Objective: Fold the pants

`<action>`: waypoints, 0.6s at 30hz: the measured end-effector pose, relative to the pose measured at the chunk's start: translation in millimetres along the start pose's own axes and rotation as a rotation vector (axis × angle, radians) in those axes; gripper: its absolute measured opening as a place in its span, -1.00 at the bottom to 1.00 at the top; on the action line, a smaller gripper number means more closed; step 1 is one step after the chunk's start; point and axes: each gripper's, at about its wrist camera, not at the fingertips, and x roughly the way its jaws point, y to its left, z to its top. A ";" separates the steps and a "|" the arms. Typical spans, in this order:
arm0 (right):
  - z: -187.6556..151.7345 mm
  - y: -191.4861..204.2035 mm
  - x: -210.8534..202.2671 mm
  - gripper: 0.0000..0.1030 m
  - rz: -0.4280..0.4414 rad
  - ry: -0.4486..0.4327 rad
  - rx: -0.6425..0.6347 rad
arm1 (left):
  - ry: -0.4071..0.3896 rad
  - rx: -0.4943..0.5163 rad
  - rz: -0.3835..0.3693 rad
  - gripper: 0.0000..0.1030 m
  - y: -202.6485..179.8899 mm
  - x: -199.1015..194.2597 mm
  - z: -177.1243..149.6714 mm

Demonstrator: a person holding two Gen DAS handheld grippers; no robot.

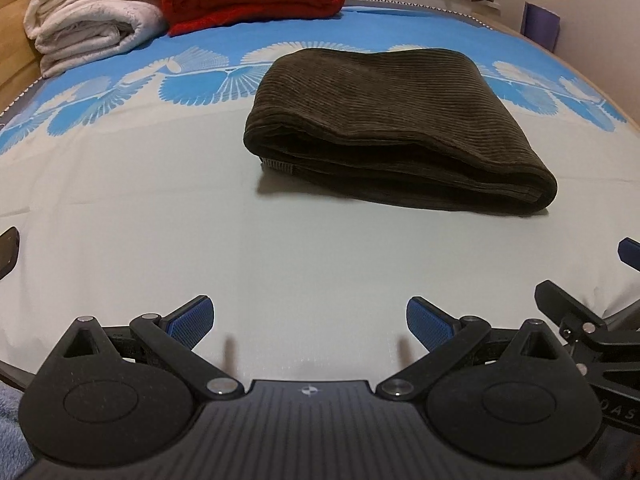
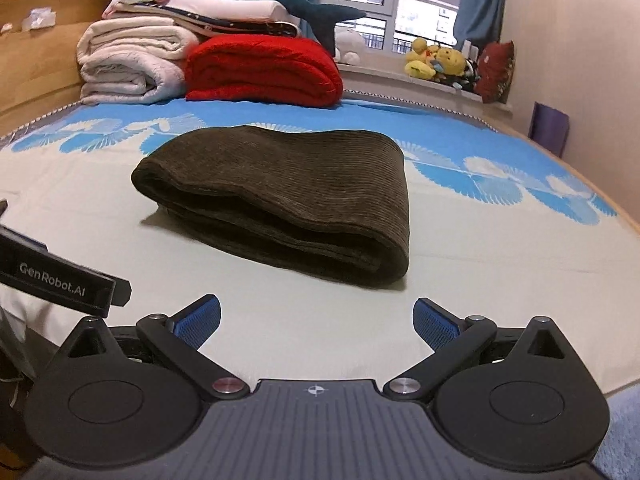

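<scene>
Dark brown corduroy pants lie folded into a thick rectangular bundle on the bed sheet; the right wrist view shows the same pants with their layered edge facing me. My left gripper hovers over bare sheet in front of the bundle, jaws wide open, nothing between its blue pads. My right gripper is also open and empty, short of the pants and apart from them. Part of the right gripper shows at the lower right of the left wrist view.
Folded white blankets and a red blanket are stacked at the bed's head by a wooden headboard. Plush toys sit on the window sill. The left gripper's black body shows at the left of the right wrist view.
</scene>
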 end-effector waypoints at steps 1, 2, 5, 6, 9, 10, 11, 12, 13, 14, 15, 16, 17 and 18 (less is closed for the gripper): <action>-0.1 0.5 0.9 0.97 0.000 0.002 -0.003 | 0.001 -0.001 0.000 0.99 -0.1 0.4 0.3; 0.5 0.3 1.3 0.97 0.002 0.003 -0.003 | 0.001 -0.002 -0.001 0.99 -0.1 0.4 0.2; 1.0 -1.1 1.8 0.97 -0.005 0.001 0.002 | 0.001 -0.002 0.000 0.99 -0.4 0.8 0.9; 1.1 -1.4 1.7 0.97 -0.006 0.001 0.006 | 0.002 -0.001 0.001 0.99 -0.3 1.2 1.0; 1.7 -1.9 1.7 0.97 -0.012 0.000 0.013 | 0.001 0.004 0.014 0.99 -0.3 1.4 0.1; 1.8 -1.9 2.0 0.97 -0.013 0.001 0.015 | -0.001 0.009 0.020 0.99 -0.7 1.4 0.0; 1.7 -2.2 2.2 0.97 -0.013 0.003 0.017 | -0.003 0.014 0.024 0.99 -1.0 1.3 0.1; 1.9 -2.5 2.2 0.97 -0.012 0.003 0.017 | -0.005 0.015 0.026 0.99 -1.2 1.2 0.1; 1.9 -2.5 2.1 0.97 -0.012 0.003 0.018 | -0.004 0.015 0.026 0.99 -1.0 1.2 0.1; 1.9 -2.6 2.0 0.97 -0.012 0.002 0.017 | -0.003 0.014 0.024 0.99 -0.9 1.4 0.1; 1.9 -2.6 2.1 0.97 -0.012 0.003 0.017 | -0.001 0.013 0.022 0.99 -1.0 1.6 0.1; 2.1 -2.6 2.3 0.97 -0.012 0.004 0.016 | -0.001 0.013 0.022 0.99 -0.8 1.9 0.0; 2.3 -2.4 2.2 0.97 -0.012 0.004 0.016 | 0.000 0.013 0.023 0.99 -0.9 2.0 0.1; 2.4 -2.5 2.1 0.97 -0.012 0.005 0.016 | -0.001 0.014 0.024 0.99 -1.1 1.8 0.4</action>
